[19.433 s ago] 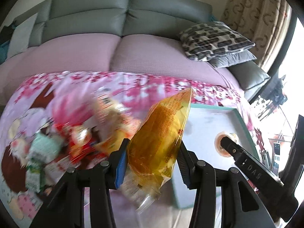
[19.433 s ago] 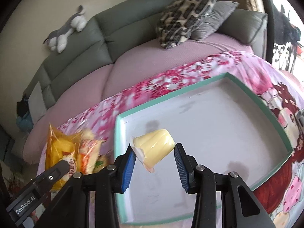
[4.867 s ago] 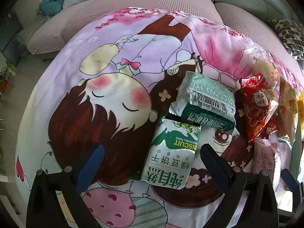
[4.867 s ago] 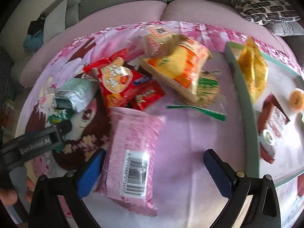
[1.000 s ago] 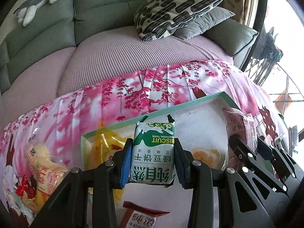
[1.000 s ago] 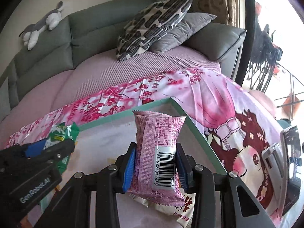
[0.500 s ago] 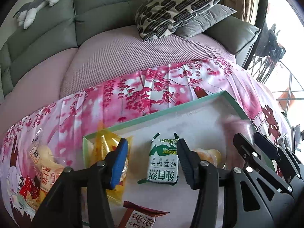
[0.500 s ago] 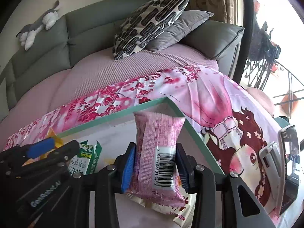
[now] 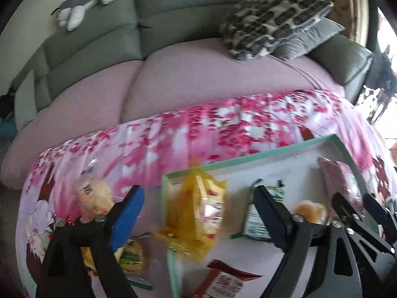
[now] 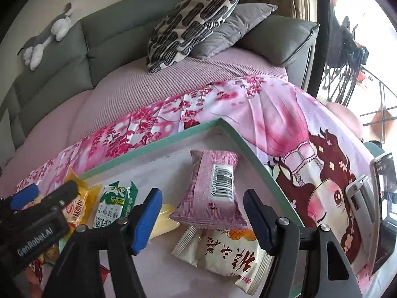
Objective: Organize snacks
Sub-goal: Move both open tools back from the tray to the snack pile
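Observation:
A white tray with a green rim (image 10: 238, 136) lies on the pink printed cloth. In it lie a pink packet (image 10: 213, 188), a green biscuit packet (image 10: 114, 206), a yellow bag (image 9: 198, 211), a yellow jelly cup (image 10: 163, 219), a cream packet (image 10: 225, 255) and a red packet (image 9: 223, 280). My right gripper (image 10: 202, 219) is open and empty, just in front of the pink packet. My left gripper (image 9: 196, 217) is open and empty over the tray's left edge; it also shows in the right wrist view (image 10: 42, 198).
Several loose snacks (image 9: 96, 198) lie on the cloth left of the tray. A sofa with a patterned cushion (image 10: 193, 22) and a plush toy (image 10: 47, 37) stands behind. A phone on a stand (image 10: 382, 208) is at the right edge.
My right gripper opened and let the pink packet drop into the tray. My left gripper opened wider and swung left, away from the biscuit packet lying in the tray.

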The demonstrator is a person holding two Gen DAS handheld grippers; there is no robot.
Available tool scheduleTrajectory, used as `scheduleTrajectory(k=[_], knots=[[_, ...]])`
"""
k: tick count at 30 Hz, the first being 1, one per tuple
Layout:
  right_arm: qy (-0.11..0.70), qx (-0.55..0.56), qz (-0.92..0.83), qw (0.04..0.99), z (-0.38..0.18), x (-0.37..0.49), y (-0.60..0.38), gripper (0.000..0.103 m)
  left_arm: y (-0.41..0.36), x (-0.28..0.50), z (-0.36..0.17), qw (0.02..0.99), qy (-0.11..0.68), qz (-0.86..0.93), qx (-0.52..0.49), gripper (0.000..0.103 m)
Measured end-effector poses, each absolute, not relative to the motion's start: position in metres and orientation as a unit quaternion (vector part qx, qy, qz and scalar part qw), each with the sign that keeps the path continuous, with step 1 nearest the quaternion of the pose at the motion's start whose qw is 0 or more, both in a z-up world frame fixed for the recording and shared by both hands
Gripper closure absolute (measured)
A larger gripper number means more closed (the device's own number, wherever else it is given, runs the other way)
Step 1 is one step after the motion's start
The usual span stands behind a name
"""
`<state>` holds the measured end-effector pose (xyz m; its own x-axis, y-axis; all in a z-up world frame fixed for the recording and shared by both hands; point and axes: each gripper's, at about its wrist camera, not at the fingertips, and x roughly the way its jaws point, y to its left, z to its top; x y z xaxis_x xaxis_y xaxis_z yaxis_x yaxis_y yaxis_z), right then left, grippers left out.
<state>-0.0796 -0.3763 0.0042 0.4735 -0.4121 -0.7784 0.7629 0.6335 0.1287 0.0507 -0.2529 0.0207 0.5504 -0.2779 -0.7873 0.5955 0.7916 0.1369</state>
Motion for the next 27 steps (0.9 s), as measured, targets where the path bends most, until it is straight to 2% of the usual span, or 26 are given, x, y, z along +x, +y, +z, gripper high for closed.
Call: scheduleTrajectory(k=[2, 4, 8, 10, 20, 27], knots=[[0.373, 0.232, -0.356, 0.825, 0.003, -0.078, -0.375, 0.029, -0.248, 0.054, 0.02, 0.864, 0.396, -0.243, 0.196, 0.009], [0.376, 0.227, -0.358, 0.824, 0.003, -0.077, -0.374, 0.017, -0.244, 0.056, 0.019, 0.867, 0.393, -0.234, 0.198, 0.008], [0.381, 0.222, -0.359, 0.823, 0.002, -0.075, -0.372, 0.009, -0.235, 0.059, 0.017, 0.871, 0.394, -0.22, 0.192, 0.003], [0.381, 0.221, -0.357, 0.824, 0.003, -0.075, -0.37, 0.0, -0.231, 0.061, 0.018, 0.874, 0.393, -0.216, 0.186, 0.002], [0.37, 0.193, -0.35, 0.839, 0.013, -0.069, -0.361, 0.0, -0.216, 0.063, 0.022, 0.876, 0.399, -0.228, 0.145, 0.002], [0.359, 0.223, -0.337, 0.841, 0.013, -0.07, -0.362, 0.0, -0.196, 0.06, 0.03, 0.874, 0.401, -0.246, 0.12, 0.002]])
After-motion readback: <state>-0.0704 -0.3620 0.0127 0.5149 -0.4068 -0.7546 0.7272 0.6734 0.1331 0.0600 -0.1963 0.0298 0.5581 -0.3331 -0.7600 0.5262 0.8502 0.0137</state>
